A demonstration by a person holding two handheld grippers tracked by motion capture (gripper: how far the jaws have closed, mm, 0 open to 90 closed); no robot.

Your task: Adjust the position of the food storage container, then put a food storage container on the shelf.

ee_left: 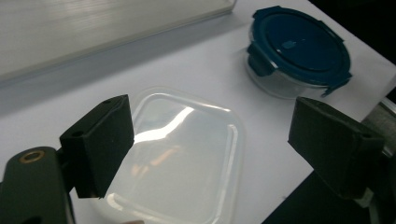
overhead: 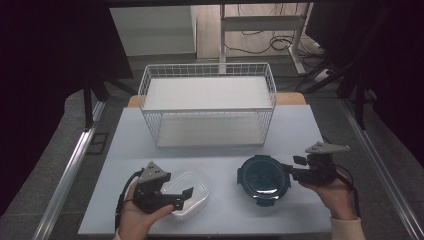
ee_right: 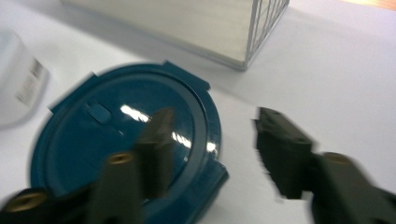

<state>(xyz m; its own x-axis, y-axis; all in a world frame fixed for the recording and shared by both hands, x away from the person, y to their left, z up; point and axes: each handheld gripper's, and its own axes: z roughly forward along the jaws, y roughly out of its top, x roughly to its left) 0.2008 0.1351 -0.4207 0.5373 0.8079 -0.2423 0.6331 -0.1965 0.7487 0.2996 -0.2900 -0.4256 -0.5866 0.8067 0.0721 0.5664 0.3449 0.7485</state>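
Your left gripper (overhead: 184,194) sits over the clear square food container (overhead: 189,194) at the near left of the tabletop (overhead: 220,150). Its fingers (ee_left: 100,142) stand wide apart, one on each side of the translucent lid, and press on nothing. That spread looks set to straddle the box, whose lid is on and which lies flat on the surface.

Your right gripper (overhead: 289,171) is at the right edge of the round glass container with the dark teal clip-on lid (overhead: 263,179). Its fingers (ee_right: 156,149) are parted, one over the lid's rim near a clip and the other out over bare tabletop; nothing is clamped between them. The container stands on its own, all clips down as far as you can see, so it is free to be taken again from the side.

Both containers sit near you, well apart from each other, in front of the white wire basket (overhead: 208,102), which stands empty at the back.

The tabletop is covered in a pale, smooth sheet. Around it are grey floor, dark curtains at both sides, and cables by a metal frame behind.
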